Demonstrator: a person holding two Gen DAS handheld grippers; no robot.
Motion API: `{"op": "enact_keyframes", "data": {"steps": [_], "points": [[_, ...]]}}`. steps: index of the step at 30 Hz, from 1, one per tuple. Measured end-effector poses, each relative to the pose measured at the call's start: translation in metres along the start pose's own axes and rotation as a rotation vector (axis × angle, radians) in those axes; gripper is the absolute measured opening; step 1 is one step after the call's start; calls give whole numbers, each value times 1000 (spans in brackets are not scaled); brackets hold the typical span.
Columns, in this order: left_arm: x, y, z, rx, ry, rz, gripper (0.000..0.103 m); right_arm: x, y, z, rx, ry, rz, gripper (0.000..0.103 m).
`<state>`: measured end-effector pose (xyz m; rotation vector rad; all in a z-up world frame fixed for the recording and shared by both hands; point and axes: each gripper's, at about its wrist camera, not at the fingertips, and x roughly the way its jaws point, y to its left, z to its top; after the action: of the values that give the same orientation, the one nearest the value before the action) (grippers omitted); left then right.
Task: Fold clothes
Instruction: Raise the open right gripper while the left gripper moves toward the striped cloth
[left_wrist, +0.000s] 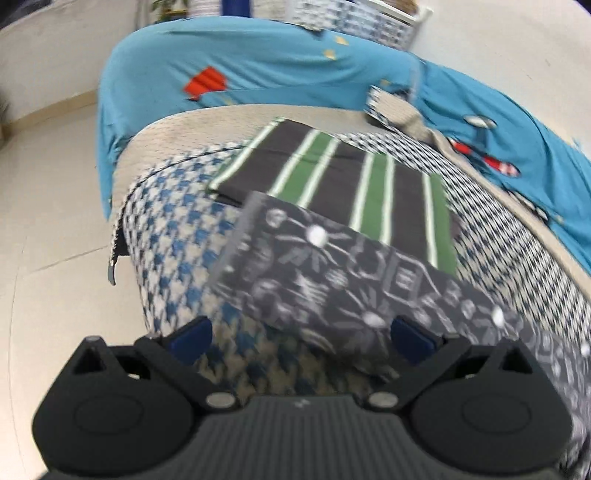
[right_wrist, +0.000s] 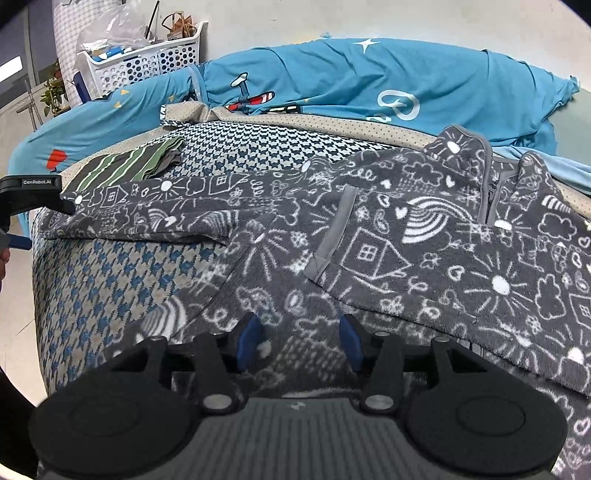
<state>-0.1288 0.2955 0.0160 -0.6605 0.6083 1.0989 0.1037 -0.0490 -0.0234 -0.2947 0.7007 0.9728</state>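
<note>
Grey doodle-print fleece pullover (right_wrist: 424, 236) – soft, thick, limp, light; best pinched at hem or sleeve cuff. Left gripper (left_wrist: 301, 338) wide, empty; right gripper (right_wrist: 299, 343) part-open over the fleece, gripping nothing.

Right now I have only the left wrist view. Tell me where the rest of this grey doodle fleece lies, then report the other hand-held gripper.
Observer: The grey fleece is spread front up across the houndstooth cover, its zip collar toward the blue sheet.
Operator: Now the right hand-held gripper.
Observer: The right hand-held gripper hangs over the fleece's near hem, jaws open, pads not pinching fabric.
Operator: Check the sleeve in front of me.
Observer: That sleeve stretches straight out sideways from the body, its cuff end beside the folded striped garment.
</note>
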Motion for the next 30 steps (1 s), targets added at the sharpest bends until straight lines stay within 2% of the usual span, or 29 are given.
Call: {"op": "enact_keyframes", "data": {"steps": [4, 6, 7, 10, 15, 20, 23, 25, 28, 30], "points": [[13, 12, 7, -50, 0, -21, 102, 1, 1, -1, -7, -1, -3, 50], [23, 14, 9, -67, 12, -30, 96, 1, 2, -1, -11, -2, -4, 51], [26, 14, 10, -70, 11, -32, 96, 1, 2, -1, -13, -3, -4, 51], [27, 11, 10, -64, -25, -31, 90, 1, 3, -2, -18, -5, -4, 51], [20, 0, 9, -41, -53, -76, 52, 1, 3, -2, -21, -6, -5, 53], [8, -11, 9, -33, -78, -147, 32, 1, 4, -3, -26, -9, -6, 53], [2, -22, 6, -8, -72, -230, 27, 1, 4, -3, -26, -10, -6, 54], [-3, -32, 2, 18, -54, -319, 26, 2, 4, -3, -27, -10, -6, 54], [-9, -59, -12, 113, 1, -486, 25, 2, 4, -3, -26, -12, -6, 54], [-16, -78, -24, 188, 21, -554, 25, 2, 4, -3, -25, -12, -4, 54]]}}
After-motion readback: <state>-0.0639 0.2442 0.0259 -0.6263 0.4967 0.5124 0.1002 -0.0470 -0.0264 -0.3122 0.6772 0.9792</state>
